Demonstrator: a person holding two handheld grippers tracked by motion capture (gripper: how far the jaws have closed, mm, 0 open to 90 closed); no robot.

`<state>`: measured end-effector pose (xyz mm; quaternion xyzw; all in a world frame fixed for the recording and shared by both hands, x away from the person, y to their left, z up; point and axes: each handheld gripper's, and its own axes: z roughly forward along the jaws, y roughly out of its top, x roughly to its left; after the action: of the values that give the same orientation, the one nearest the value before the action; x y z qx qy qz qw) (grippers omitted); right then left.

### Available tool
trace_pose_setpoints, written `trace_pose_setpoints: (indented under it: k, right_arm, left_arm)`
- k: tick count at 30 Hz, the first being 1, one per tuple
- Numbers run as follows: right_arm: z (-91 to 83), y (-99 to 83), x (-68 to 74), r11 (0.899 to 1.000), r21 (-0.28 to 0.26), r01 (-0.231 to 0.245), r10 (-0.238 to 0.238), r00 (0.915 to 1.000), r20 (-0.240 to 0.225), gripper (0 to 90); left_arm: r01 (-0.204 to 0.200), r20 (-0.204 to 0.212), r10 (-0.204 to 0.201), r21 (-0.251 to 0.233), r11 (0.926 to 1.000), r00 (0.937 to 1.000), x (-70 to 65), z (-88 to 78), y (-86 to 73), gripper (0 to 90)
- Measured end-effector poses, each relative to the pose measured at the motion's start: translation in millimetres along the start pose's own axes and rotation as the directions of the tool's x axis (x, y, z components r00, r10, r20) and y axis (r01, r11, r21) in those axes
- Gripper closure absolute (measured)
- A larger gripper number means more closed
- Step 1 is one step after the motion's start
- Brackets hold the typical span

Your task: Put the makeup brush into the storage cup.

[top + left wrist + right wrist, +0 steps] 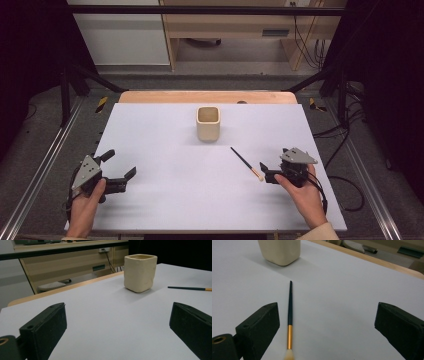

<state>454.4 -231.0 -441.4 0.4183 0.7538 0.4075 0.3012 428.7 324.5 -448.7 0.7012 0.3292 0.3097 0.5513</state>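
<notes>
Right gripper view, brush (290,315): lies flat on the white desk (342,290), between the jaws and close to the left one, untouched; bristle end nearest the camera, dark handle pointing toward the cup (279,251)
Right tongs (267,172): jaws wide apart, holding nothing; just beside the brush's bristle tip, at the desk's right front
Cup: cream, square-sided, upright past the desk's middle; well apart from the brush
Left tongs (120,170): jaws spread, empty; at the left front, facing the cup
</notes>
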Motion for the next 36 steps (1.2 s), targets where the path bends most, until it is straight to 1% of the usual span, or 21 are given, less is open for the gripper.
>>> trace_pose_setpoints:
  k: [2, 3, 6, 8, 10, 13, 14, 15, 16, 17, 18, 19, 20, 21, 22, 23, 24, 28, 31, 35, 36]
  right_arm:
    - [2.5, 10.6, 2.5, 1.0, 0.009, -0.009, 0.009, 0.9997, -0.022, 6.3]
    - [2.5, 10.6, 2.5, 1.0, 0.009, -0.009, 0.009, 0.9997, -0.022, 6.3]
    - [5.1, 29.6, 5.1, 1.0, 0.015, -0.014, 0.014, 0.9985, -0.053, 5.6]
    - [5.9, 33.5, 5.4, 1.0, 0.026, -0.011, 0.012, 0.9983, -0.056, 5.3]
    - [7.4, 44.7, 5.7, 0.998, 0.055, 0.016, -0.013, 0.9977, -0.066, 5.2]
    - [7.7, 52.0, 5.9, 0.997, 0.076, 0.027, -0.02, 0.9964, -0.083, 5.1]
    - [8.0, 59.2, 6.2, 0.994, 0.096, 0.052, -0.042, 0.9945, -0.095, 5.1]
    - [8.0, 59.2, 6.2, 0.994, 0.096, 0.052, -0.042, 0.9945, -0.095, 5.1]
    - [7.3, 65.8, 6.3, 0.991, 0.108, 0.08, -0.069, 0.9919, -0.106, 5.5]
    - [7.3, 65.8, 6.3, 0.991, 0.108, 0.08, -0.069, 0.9919, -0.106, 5.5]
    - [6.8, 71.0, 7.3, 0.987, 0.123, 0.103, -0.089, 0.9896, -0.112, 5.5]
    - [6.8, 71.0, 7.3, 0.987, 0.123, 0.103, -0.089, 0.9896, -0.112, 5.5]
    - [6.0, 77.3, 8.2, 0.982, 0.134, 0.129, -0.113, 0.9861, -0.122, 5.5]
    - [6.0, 77.3, 8.2, 0.982, 0.134, 0.129, -0.113, 0.9861, -0.122, 5.5]
    - [5.9, 82.0, 9.0, 0.978, 0.15, 0.148, -0.129, 0.9833, -0.129, 5.6]
    - [5.9, 82.0, 9.0, 0.978, 0.15, 0.148, -0.129, 0.9833, -0.129, 5.6]
    - [6.2, 86.2, 9.5, 0.972, 0.166, 0.168, -0.146, 0.9799, -0.136, 5.6]
    - [9.1, 91.6, 11.3, 0.966, 0.18, 0.186, -0.16, 0.9755, -0.151, 6.0]
    - [12.3, 91.8, 12.9, 0.964, 0.185, 0.189, -0.161, 0.9741, -0.159, 6.9]
    - [18.2, 91.6, 14.7, 0.959, 0.211, 0.191, -0.155, 0.9724, -0.174, 8.7]
    - [20.5, 91.2, 15.3, 0.954, 0.226, 0.195, -0.155, 0.9711, -0.181, 9.2]
  left_arm:
    - [-0.008, 0.008, 0.008, 0.001, 1.0, 0.9999, -1.8, 0.4, -0.1, 0.4]
    - [-0.008, 0.008, 0.008, 0.001, 1.0, 0.9999, -1.8, 0.4, -0.1, 0.4]
    - [-0.006, 0.019, 0.006, 0.007, 1.0, 0.9998, -2.5, 3.0, -1.3, 0.4]
    - [-0.006, 0.02, 0.006, 0.008, 0.9999, 0.9998, -2.5, 3.4, -1.5, 0.4]
    - [-0.008, 0.019, 0.007, 0.008, 0.9999, 0.9998, -2.6, 3.3, -1.1, 0.4]
    - [-0.009, 0.017, 0.008, 0.006, 0.9999, 0.9998, -2.7, 2.5, -0.4, 0.4]
    - [-0.01, 0.016, 0.01, 0.005, 0.9999, 0.9998, -2.8, 2.5, -0.3, 0.4]
    - [-0.009, 0.017, 0.009, 0.005, 0.9999, 0.9998, -3.0, 2.7, -0.3, 0.4]
    - [-0.009, 0.017, 0.009, 0.006, 0.9999, 0.9998, -3.2, 3.1, -0.5, 0.4]
    - [-0.009, 0.017, 0.009, 0.006, 0.9999, 0.9998, -3.2, 3.1, -0.5, 0.4]
    - [-0.009, 0.018, 0.008, 0.007, 0.9999, 0.9998, -3.3, 3.0, -0.7, 0.4]
    - [-0.009, 0.018, 0.008, 0.007, 0.9999, 0.9998, -3.3, 3.0, -0.7, 0.4]
    - [-0.008, 0.018, 0.008, 0.007, 0.9999, 0.9998, -3.2, 2.9, -0.8, 0.4]
    - [-0.007, 0.017, 0.007, 0.007, 0.9999, 0.9998, -3.0, 2.8, -0.9, 0.4]
    - [-0.006, 0.016, 0.005, 0.008, 1.0, 0.9999, -2.6, 2.8, -1.1, 0.4]
    - [-0.006, 0.016, 0.005, 0.008, 1.0, 0.9999, -2.6, 2.8, -1.1, 0.4]
    - [-0.005, 0.014, 0.005, 0.006, 1.0, 0.9999, -2.2, 2.7, -1.0, 0.4]
    - [-0.005, 0.016, 0.004, 0.008, 1.0, 0.9999, -2.4, 2.6, -0.9, 0.4]
    - [-0.005, 0.016, 0.005, 0.008, 1.0, 0.9999, -2.5, 2.5, -1.0, 0.4]
    - [-0.006, 0.014, 0.006, 0.004, 1.0, 0.9999, -1.8, 2.0, -0.8, 0.4]
    - [-0.007, 0.014, 0.007, 0.004, 1.0, 0.9999, -1.4, 1.7, -0.6, 0.4]
